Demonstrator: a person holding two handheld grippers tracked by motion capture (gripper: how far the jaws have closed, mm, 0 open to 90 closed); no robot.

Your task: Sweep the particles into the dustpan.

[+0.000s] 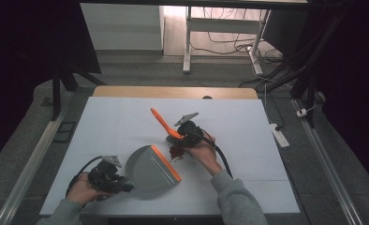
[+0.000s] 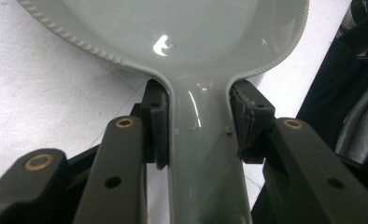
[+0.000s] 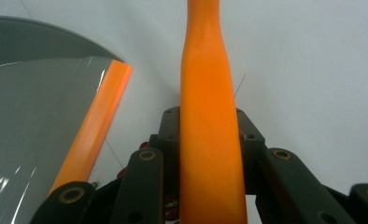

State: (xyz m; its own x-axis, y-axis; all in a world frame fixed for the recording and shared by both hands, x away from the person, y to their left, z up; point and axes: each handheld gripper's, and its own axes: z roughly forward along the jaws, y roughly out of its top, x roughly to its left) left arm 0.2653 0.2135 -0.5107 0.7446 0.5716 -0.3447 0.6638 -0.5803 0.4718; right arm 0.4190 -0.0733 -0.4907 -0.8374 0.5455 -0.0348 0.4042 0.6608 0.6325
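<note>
Looks like a lab or test room, not anyone's home. The white table point(image 1: 126, 122) sits inside dark curtains point(image 1: 28, 56), with metal rails point(image 1: 30, 159) along the floor on both sides. Behind it there's a desk frame point(image 1: 188, 42) trailing loose cables point(image 1: 229, 44), plus a power strip point(image 1: 280, 136) on grey carpet point(image 1: 140, 70).

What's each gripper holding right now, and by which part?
The left gripper is shut on the dustpan by its handle. The right gripper is shut on the orange brush by its handle, beside the red bits.
</note>
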